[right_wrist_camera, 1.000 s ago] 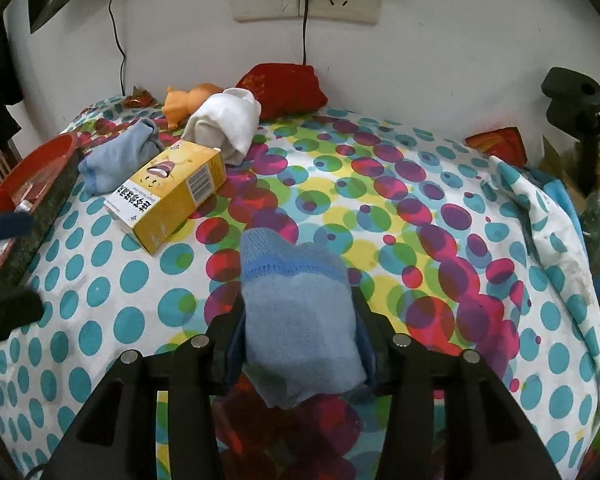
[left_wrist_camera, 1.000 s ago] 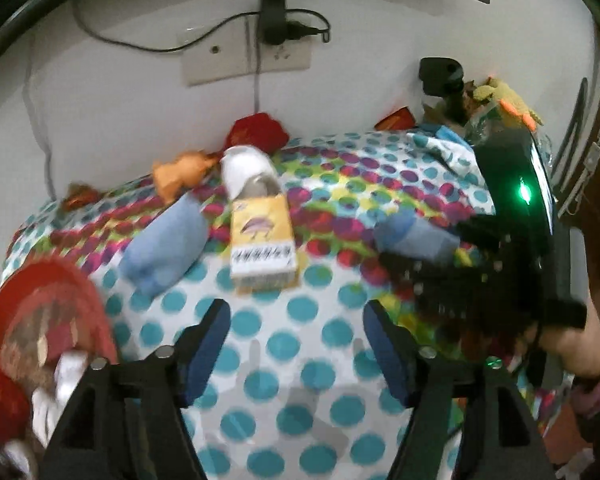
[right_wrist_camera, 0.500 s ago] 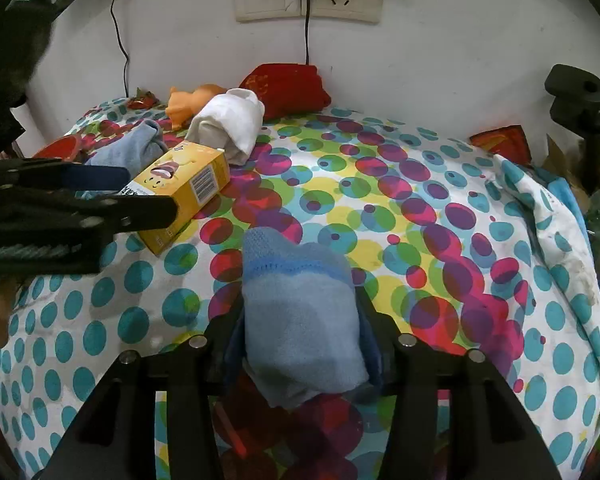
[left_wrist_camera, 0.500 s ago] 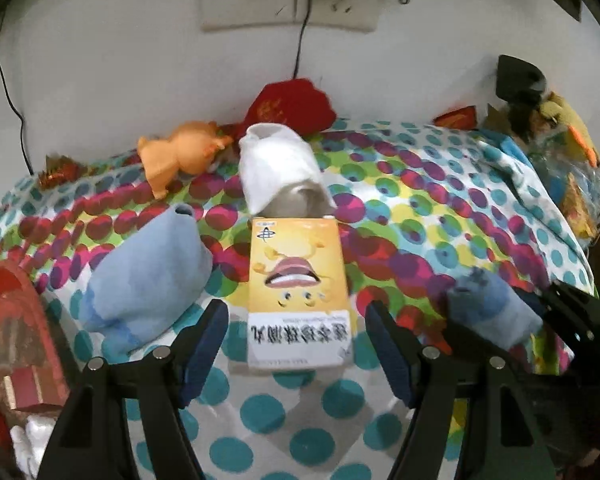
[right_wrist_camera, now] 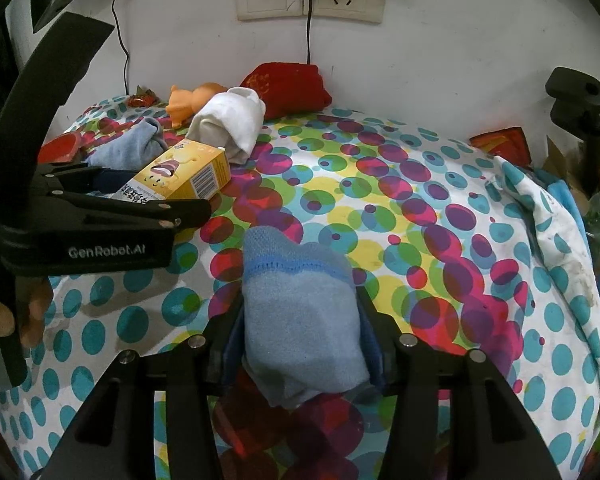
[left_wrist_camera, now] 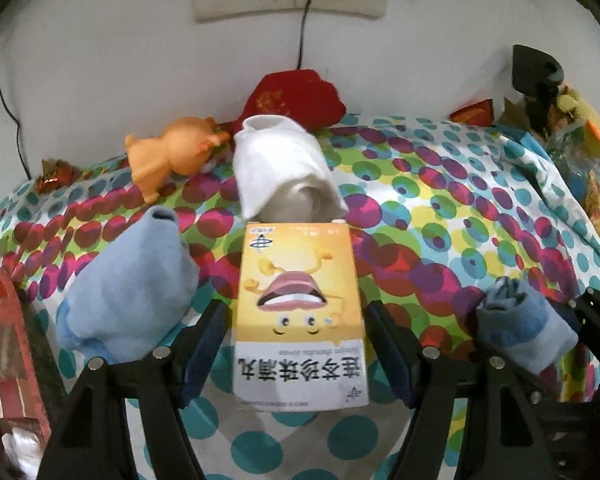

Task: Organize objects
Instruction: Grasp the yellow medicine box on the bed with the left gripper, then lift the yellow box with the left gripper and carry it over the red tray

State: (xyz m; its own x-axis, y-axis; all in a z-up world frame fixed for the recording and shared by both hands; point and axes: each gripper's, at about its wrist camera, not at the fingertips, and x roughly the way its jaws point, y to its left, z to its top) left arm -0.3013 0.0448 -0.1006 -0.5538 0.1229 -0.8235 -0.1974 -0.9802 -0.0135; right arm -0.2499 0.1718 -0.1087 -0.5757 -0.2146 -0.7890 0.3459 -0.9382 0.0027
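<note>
A yellow box (left_wrist_camera: 300,300) with a cartoon face lies on the dotted cloth (left_wrist_camera: 440,216). My left gripper (left_wrist_camera: 296,344) is open, one jaw on each side of the box's near end, with a narrow gap on both sides. The right wrist view has the left gripper (right_wrist_camera: 152,194) at the left, astride the box (right_wrist_camera: 188,172). My right gripper (right_wrist_camera: 300,336) is shut on a rolled light blue sock (right_wrist_camera: 300,320) just above the cloth. That sock (left_wrist_camera: 524,332) also appears at the right of the left wrist view.
A second blue sock (left_wrist_camera: 132,292) lies left of the box, a white sock roll (left_wrist_camera: 284,172) beyond it. An orange toy (left_wrist_camera: 172,156) and a red pouch (left_wrist_camera: 296,96) sit by the wall. A red tray (left_wrist_camera: 4,340) is far left, a black clamp (right_wrist_camera: 580,108) far right.
My left gripper has come forward and down over the yellow box, which now lies between its jaws. The right gripper has stayed in place with the sock.
</note>
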